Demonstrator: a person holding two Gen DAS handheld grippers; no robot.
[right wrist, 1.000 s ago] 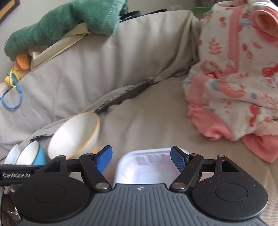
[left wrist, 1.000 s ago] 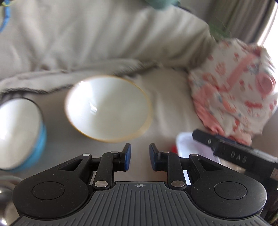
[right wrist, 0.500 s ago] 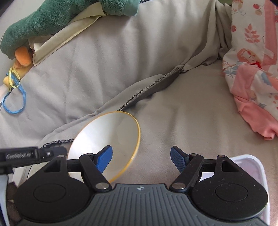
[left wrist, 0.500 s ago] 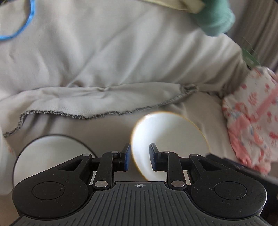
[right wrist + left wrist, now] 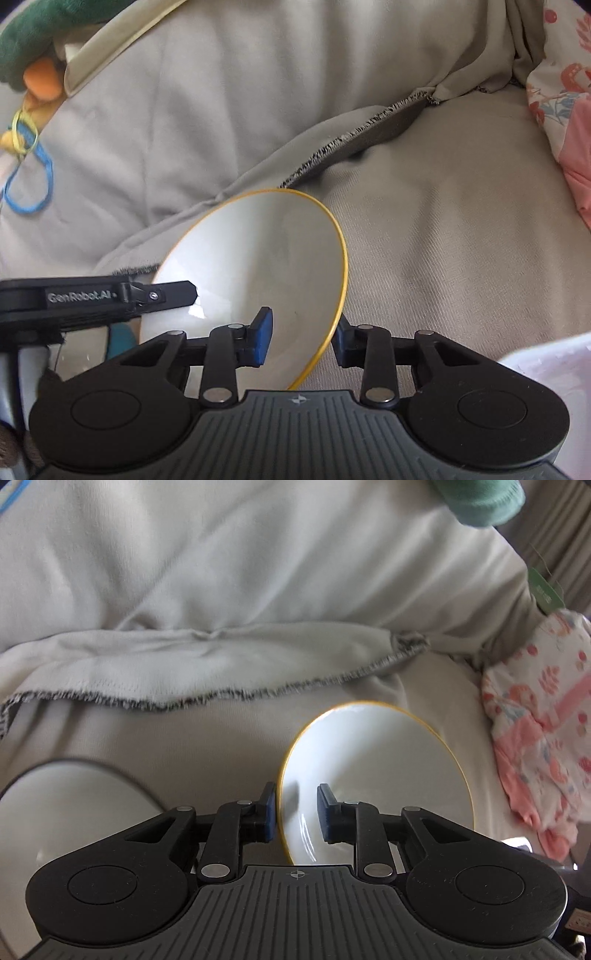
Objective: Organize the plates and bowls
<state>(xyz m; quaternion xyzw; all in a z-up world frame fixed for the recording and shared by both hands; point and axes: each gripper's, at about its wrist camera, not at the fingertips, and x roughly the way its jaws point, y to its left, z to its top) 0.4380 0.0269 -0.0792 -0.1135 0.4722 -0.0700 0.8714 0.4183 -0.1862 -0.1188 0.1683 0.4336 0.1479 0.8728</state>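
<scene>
A white bowl with a yellow rim sits tilted on the beige sofa cover. My left gripper straddles its left rim: one blue pad lies against the outside, the other stands inside with a gap, so it is open. In the right wrist view a left gripper finger reaches over that rim. My right gripper straddles the bowl's right rim, and its jaws are closing. One pad is inside, clear of the wall, and the other is behind the rim outside.
A second white bowl with a dark rim lies at the lower left. A white plastic container is at the lower right. A pink patterned cloth lies to the right. Sofa cushions rise behind.
Both grippers moved in on the yellow-rimmed bowl. The left one now straddles its left rim. The right one shifted left, away from the white container, and its jaws narrowed around the right rim.
</scene>
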